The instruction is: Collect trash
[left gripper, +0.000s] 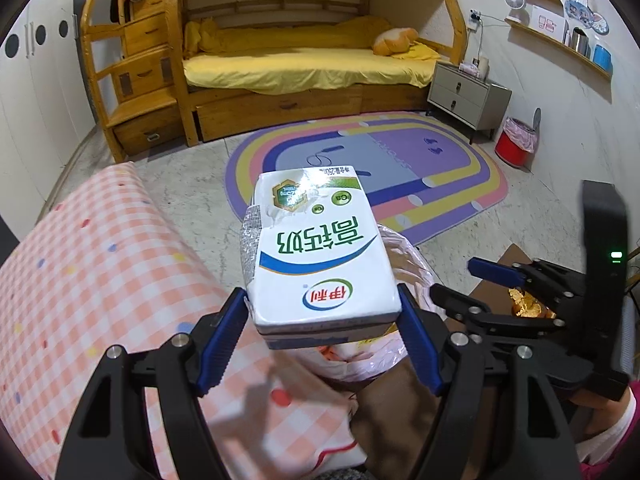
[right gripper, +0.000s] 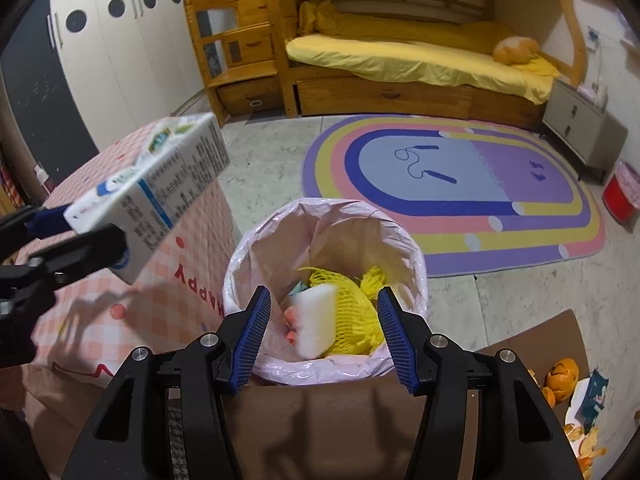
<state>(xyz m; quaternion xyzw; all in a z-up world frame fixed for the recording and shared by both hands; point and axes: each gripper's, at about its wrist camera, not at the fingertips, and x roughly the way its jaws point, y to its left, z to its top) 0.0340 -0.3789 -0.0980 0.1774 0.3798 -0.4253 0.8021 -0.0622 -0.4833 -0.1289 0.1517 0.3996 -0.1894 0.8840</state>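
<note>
My left gripper (left gripper: 322,296) is shut on a white milk carton (left gripper: 320,248), its blue pads pressing the carton's two sides. It holds the carton tilted over the edge of the pink-lined trash bin (right gripper: 256,236); the right wrist view shows the carton (right gripper: 160,184) at the left. My right gripper (right gripper: 323,294) stands open right above the bin, pads touching nothing. Below it, inside the bin, are a blurred white foam block (right gripper: 316,320) and a yellow mesh net (right gripper: 356,320). The left wrist view shows the right gripper (left gripper: 456,278) beside the pink bin liner (left gripper: 404,252).
A table with a pink checked cloth (left gripper: 100,280) stands left of the bin. Orange peel (right gripper: 560,376) lies on a brown surface at the lower right. Beyond are a rainbow rug (right gripper: 460,184), a wooden bunk bed (left gripper: 300,64), a grey nightstand (left gripper: 464,96) and a red bin (left gripper: 516,144).
</note>
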